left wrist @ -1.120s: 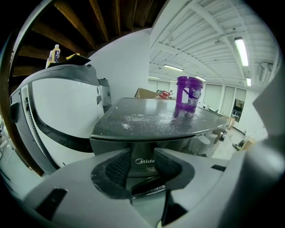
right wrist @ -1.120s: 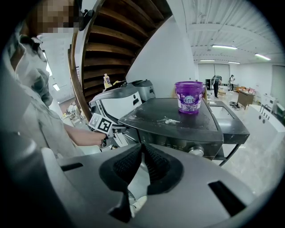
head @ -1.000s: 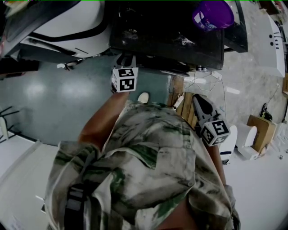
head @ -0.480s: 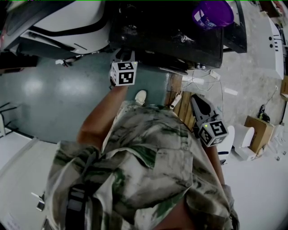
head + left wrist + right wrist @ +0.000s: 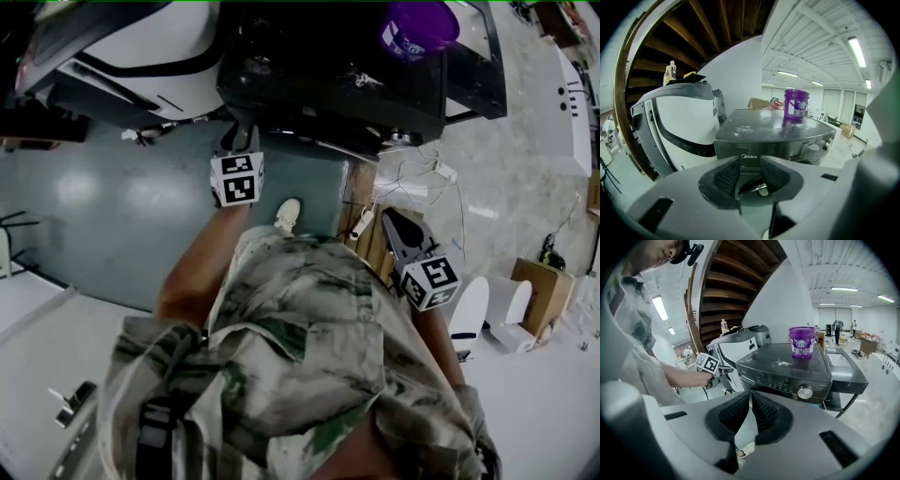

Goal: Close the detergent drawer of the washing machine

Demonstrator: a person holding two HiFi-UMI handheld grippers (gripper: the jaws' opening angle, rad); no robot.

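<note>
The dark washing machine (image 5: 328,66) stands ahead of me. Its front panel with the detergent drawer (image 5: 749,157) fills the left gripper view just past the jaws. That drawer front looks flush with the panel. My left gripper (image 5: 242,131) points at the machine's left front corner, a short way off it. Its jaws (image 5: 750,164) stand open with nothing between them, and they have just been closing a little. My right gripper (image 5: 386,217) hangs lower at the right, away from the machine (image 5: 787,362). Its fingertips (image 5: 750,397) meet, holding nothing.
A purple bucket (image 5: 417,26) sits on the machine's top. A white appliance (image 5: 141,47) stands left of the machine. A wooden pallet (image 5: 375,244) and cables (image 5: 431,169) lie on the floor at the right. A cardboard box (image 5: 542,272) is farther right.
The left gripper has drawn back from the machine's front and shifted left in the head view. The right gripper has shifted slightly left.
</note>
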